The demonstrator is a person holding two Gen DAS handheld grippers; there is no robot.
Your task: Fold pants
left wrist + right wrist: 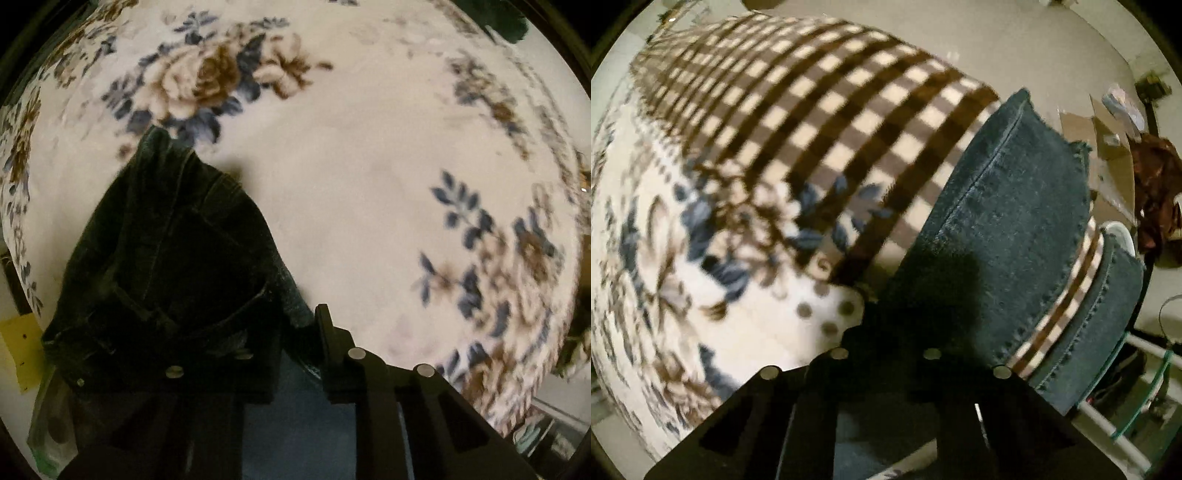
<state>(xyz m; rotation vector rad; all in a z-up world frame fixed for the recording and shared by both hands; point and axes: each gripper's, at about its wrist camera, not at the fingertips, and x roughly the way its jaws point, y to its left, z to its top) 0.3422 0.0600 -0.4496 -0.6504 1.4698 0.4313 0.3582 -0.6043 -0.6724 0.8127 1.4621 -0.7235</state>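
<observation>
Looking along both sets of fingers, I see the dark blue denim pants (166, 258) hanging between my two tools above the cream fleece blanket with blue and brown flowers (369, 184): the waist end, with its back pocket and belt loops, bunches against the left gripper (258, 354), and the two frayed hem ends (1015, 206) hang off the right gripper (890, 332) near the blanket's brown-and-cream checked border (820, 110). So the garment's long axis runs from one hand to the other, waistband at my left and cuffs at my right, each end already at its own tongs rather than lying ahead of them. The left fingers look pressed onto the waistband, though cloth hides one of them; the right pair appears closed on the leg fabric, its tips lost in shadow. Both tools tilt down toward the blanket, the right one out near the blanket's checked edge, with floor clutter beyond. I judge the fold turns on bringing cuffs toward waist.
</observation>
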